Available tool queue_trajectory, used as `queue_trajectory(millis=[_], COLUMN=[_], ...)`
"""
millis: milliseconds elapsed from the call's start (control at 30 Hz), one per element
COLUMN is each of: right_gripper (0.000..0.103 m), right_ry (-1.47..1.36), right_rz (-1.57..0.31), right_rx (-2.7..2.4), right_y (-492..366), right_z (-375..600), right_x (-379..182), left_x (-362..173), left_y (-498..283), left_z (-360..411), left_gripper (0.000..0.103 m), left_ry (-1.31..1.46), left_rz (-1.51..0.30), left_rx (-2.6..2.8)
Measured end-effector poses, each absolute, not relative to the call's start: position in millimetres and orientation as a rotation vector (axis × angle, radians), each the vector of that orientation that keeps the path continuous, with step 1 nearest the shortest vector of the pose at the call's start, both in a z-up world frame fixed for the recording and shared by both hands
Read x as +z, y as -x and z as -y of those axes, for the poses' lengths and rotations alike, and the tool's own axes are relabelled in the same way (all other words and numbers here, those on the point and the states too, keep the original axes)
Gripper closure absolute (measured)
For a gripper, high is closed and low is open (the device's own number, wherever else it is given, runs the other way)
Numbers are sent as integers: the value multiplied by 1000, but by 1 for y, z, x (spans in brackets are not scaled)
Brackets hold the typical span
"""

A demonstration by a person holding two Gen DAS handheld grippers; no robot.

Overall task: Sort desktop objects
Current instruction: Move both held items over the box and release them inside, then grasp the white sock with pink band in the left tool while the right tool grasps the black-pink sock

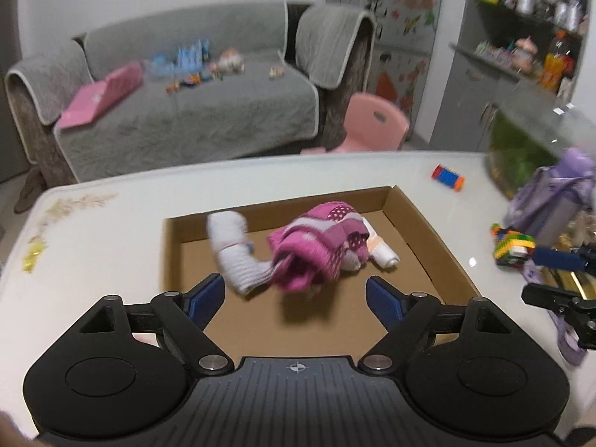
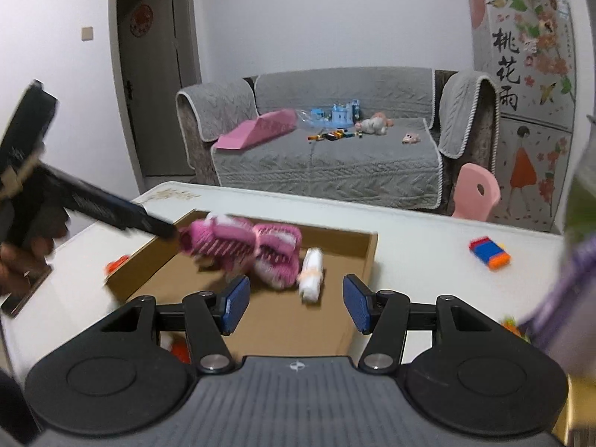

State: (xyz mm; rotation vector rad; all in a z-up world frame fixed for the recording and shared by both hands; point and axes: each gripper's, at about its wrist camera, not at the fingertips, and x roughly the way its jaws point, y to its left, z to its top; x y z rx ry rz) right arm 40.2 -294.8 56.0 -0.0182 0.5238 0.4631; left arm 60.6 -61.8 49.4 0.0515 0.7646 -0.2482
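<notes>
1. Left wrist view: left gripper (image 1: 295, 296) fingers wide, holding nothing; pink sock bundle (image 1: 316, 246) lies mid-tray, beside the white sock (image 1: 234, 251).
2. Right gripper (image 2: 295, 303) fingers part-open, empty, at the cardboard tray (image 2: 367, 257) near edge.
3. Risk: the loose bundle may unroll or snag a withdrawing finger.
4. The white roll (image 2: 311, 273) has its long axis near-to-far.

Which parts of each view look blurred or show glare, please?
Left wrist view: sofa and shelves soft, pink sock slightly smeared, glare dot on table. Right wrist view: pink sock and purple object streaked by motion; sofa sharper.
</notes>
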Motion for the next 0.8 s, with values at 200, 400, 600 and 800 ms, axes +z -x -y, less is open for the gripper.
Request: queue_trajectory(millis=[200, 400, 600, 800], right_gripper=[40, 39, 34, 32], right_ry=[71, 72, 86, 98], right_rz=[-522, -588, -610, -630], right_rx=[465, 482, 497, 491], right_y=[2, -2, -9, -17], right_z=[303, 309, 307, 309], right_x=[30, -4, -23, -32], left_x=[45, -2, -39, -62], left_y=[18, 65, 76, 55], left_z=[9, 11, 24, 23], left_gripper=[8, 8, 10, 11], left_ry=[-50, -153, -305, -311], left_rz=[-707, -745, -756, -818], left_rx=[-253, -360, -514, -501])
